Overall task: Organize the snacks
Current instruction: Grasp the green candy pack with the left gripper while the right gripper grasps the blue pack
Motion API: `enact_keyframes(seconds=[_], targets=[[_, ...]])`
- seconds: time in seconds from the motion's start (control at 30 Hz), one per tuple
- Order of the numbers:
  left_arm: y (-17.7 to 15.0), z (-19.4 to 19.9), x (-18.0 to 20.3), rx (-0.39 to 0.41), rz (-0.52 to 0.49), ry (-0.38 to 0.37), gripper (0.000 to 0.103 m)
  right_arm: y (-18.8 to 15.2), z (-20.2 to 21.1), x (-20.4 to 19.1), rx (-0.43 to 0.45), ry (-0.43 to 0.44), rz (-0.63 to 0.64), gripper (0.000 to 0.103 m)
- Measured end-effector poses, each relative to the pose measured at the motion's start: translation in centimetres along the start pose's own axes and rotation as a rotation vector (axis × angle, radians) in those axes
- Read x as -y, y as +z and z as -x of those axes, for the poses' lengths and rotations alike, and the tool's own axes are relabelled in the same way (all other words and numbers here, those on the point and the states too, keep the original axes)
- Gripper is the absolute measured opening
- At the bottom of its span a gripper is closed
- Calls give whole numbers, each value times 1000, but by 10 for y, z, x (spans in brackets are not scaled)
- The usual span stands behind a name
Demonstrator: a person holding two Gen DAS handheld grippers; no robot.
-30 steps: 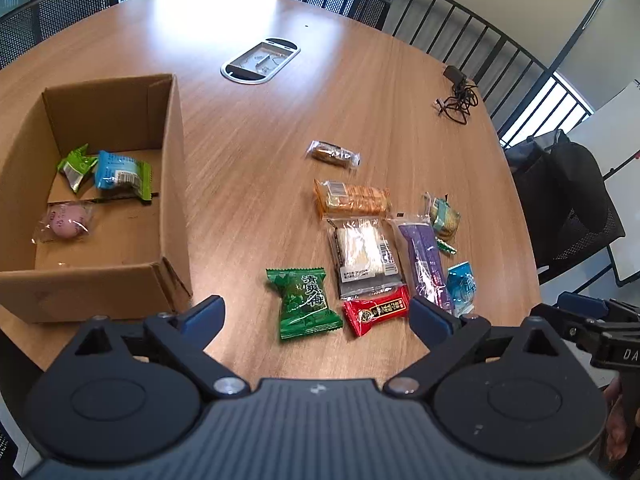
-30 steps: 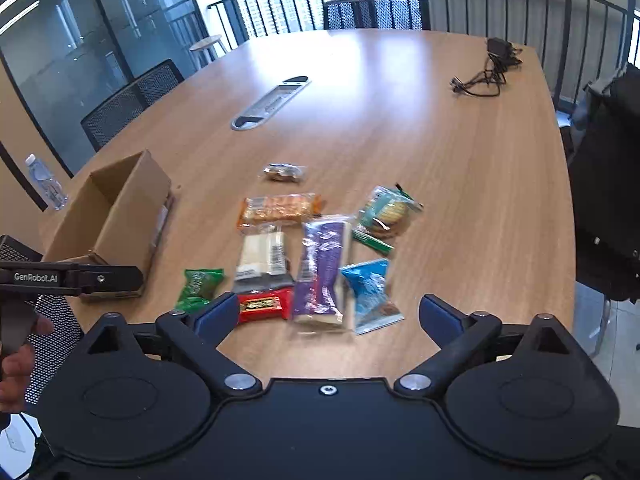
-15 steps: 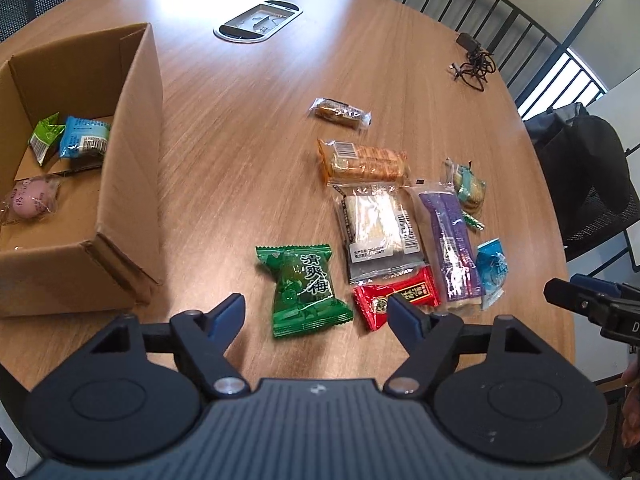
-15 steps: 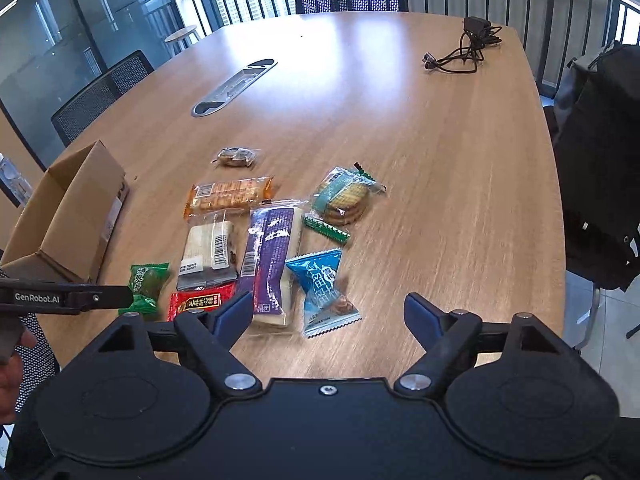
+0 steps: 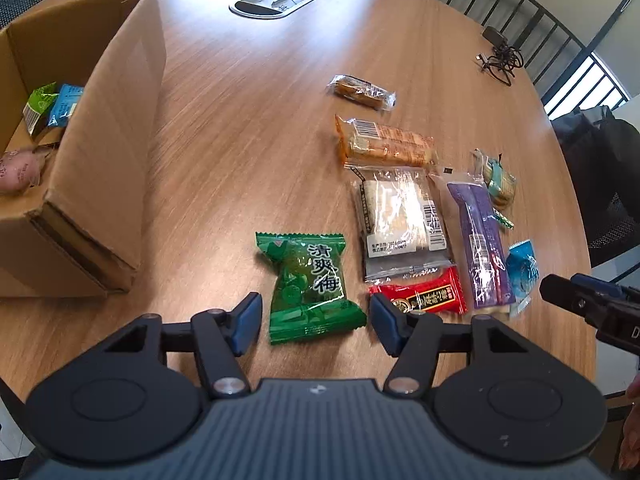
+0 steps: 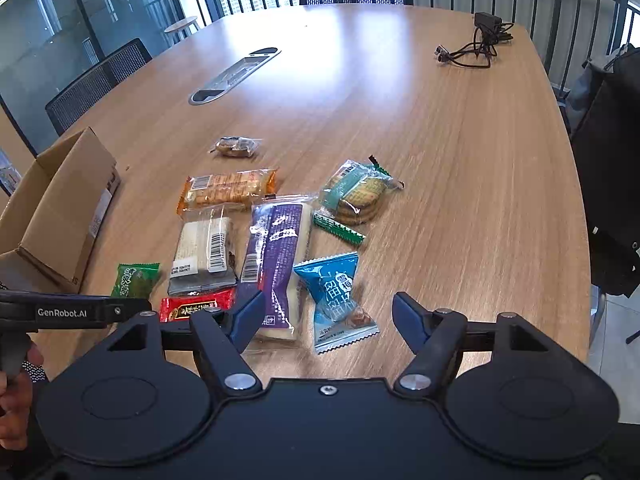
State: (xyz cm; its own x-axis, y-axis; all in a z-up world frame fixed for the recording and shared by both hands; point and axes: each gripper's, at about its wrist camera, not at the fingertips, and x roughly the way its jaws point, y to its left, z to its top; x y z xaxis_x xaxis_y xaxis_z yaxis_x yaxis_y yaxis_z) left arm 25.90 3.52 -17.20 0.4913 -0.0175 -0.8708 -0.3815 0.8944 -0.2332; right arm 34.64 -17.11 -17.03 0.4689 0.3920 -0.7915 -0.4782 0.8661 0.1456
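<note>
A green plum-candy packet [image 5: 310,284] lies flat on the wooden table, its lower half between the fingers of my left gripper [image 5: 316,322]. The jaws are closing and the pads stand just off the packet's edges. In the right wrist view a blue candy packet [image 6: 340,300] lies between the fingers of my right gripper [image 6: 330,318], whose jaws are also closing with gaps on both sides. Its left finger overlaps a purple packet [image 6: 276,248]. The open cardboard box [image 5: 100,180] at left holds a green and a blue packet [image 5: 48,108] and a pink one [image 5: 16,168].
More snacks lie on the table: a red packet [image 5: 420,298], a clear wafer pack [image 5: 400,216], an orange cracker pack [image 5: 384,144], a small brown bar [image 5: 362,90], and biscuits [image 6: 356,196]. A cable [image 6: 472,48] and a table grommet [image 6: 236,74] lie farther back. A dark bag [image 6: 608,160] hangs at right.
Both grippers have sunk toward the table and their jaws have narrowed. The green packet now sits between the left fingers, the blue packet between the right ones.
</note>
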Motion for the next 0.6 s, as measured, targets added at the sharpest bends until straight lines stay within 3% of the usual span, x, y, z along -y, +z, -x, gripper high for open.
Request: enact_keyframes(seconds=[0.17,0.37,0.5,0.53,0.6], targets=[[3,-3,4,9,8,11,45,1,-6,8,-10,-8,-16,65],[3,-2,5,-5,-3,-1,36,2,-17,4,-37,-5,27,64],[2,3,3,-1,-5,-8,29,1,-29,4,-73,-31,43,56],[2,5,3,1,-6,-12,29,0,-31,5,-78,-33,43,53],[2,9,3,9,-14,-13,29,-2,-36,5,-99,-29,44,29]])
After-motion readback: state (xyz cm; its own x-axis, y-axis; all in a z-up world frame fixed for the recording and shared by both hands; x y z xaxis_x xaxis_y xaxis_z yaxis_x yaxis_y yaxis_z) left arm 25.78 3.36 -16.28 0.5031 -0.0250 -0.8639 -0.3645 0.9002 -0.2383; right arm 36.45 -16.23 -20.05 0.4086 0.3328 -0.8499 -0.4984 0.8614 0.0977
